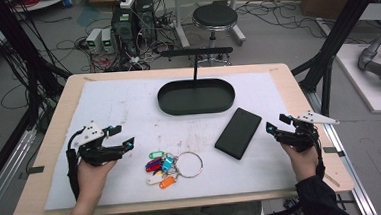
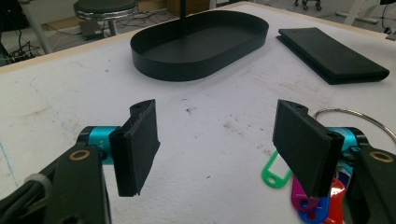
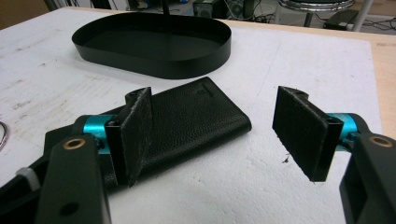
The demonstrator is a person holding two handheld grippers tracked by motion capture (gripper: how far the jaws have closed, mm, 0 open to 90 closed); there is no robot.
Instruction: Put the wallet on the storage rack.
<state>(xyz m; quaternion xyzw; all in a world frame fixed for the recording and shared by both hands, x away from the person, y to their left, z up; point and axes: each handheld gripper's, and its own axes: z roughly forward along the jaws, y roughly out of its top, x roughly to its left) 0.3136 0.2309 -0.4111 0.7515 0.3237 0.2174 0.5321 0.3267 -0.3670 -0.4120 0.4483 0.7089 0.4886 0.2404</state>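
Both grippers are just sitting low over the white surface (image 1: pixel 118 107) with nothing in them. The left gripper (image 1: pixel 121 135) is at the lower left of the high view, jaws spread wide. In the left gripper view there's bare white sheet between its pads, and the bunch of coloured key tags (image 2: pixel 317 196) peeks out behind the jaw at the lower right of the frame. From above, that key ring (image 1: pixel 174 166) lies bottom centre, just beside the left gripper and not touching it.

The right gripper (image 1: pixel 275 125) is at the right of the high view, also spread and holding nothing. The black wallet (image 1: pixel 238 133) lies flat and slanted just left of it in that view; in the right gripper view the wallet (image 3: pixel 196 116) shows between and behind the pads, not pinched. The black oval tray (image 1: pixel 196 96) sits at the upper centre of the high view, well apart from both grippers.
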